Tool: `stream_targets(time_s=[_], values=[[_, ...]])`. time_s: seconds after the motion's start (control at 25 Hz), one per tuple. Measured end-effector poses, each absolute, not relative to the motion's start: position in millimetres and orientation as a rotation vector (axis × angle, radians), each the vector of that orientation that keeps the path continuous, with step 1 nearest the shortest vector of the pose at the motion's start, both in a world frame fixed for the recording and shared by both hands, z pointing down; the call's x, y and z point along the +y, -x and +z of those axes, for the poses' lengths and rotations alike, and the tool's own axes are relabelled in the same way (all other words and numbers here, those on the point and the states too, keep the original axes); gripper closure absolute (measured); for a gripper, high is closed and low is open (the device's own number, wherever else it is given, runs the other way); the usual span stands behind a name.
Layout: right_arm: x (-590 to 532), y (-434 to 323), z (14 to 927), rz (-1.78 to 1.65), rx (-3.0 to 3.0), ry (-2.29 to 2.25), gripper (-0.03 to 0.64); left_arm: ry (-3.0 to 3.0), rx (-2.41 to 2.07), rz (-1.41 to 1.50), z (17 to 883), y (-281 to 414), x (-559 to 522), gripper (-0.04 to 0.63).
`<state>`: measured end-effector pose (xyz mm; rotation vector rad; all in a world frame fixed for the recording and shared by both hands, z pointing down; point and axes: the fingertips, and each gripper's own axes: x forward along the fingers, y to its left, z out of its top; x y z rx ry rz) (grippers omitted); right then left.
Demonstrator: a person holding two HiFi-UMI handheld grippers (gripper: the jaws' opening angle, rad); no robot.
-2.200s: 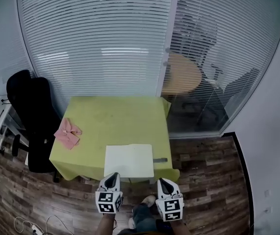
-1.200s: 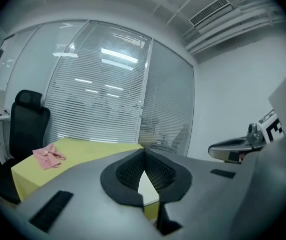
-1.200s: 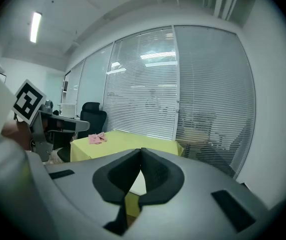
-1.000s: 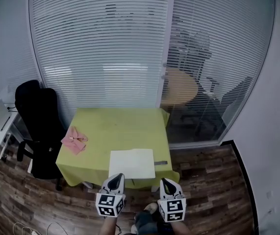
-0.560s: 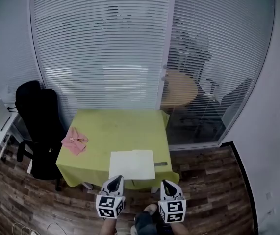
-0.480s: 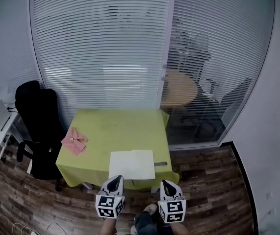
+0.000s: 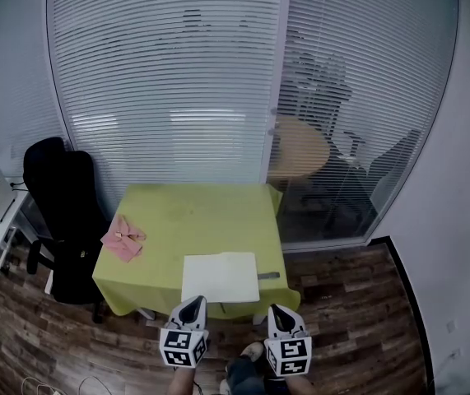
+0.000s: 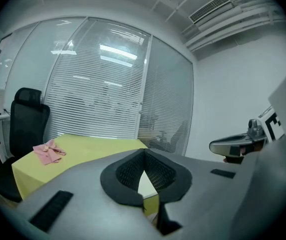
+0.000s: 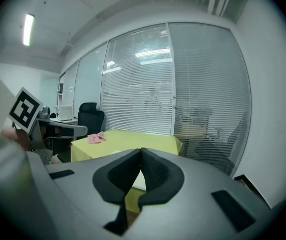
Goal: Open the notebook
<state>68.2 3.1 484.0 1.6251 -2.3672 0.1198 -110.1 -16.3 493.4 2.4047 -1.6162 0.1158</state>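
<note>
Left gripper (image 7: pixel 191 303), jaws pressed together on nothing, pointed at the near-left corner of a flat white rectangular notebook (image 7: pixel 220 276). Laid crosswise just ahead of both jaws on a yellow-green clothed table (image 7: pixel 193 212); open or shut, unclear. Right gripper (image 7: pixel 276 310), likewise closed and empty, aimed just past its right edge.
</note>
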Motion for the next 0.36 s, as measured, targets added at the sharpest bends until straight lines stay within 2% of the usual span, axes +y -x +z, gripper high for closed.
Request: stream_targets(time_s=[0.36], values=[[-0.8, -68.8, 475.2, 0.214, -2.407, -1.676, 0.603, -2.409, -1.61, 0.096, 490.6, 112.1, -18.4, 0.572]])
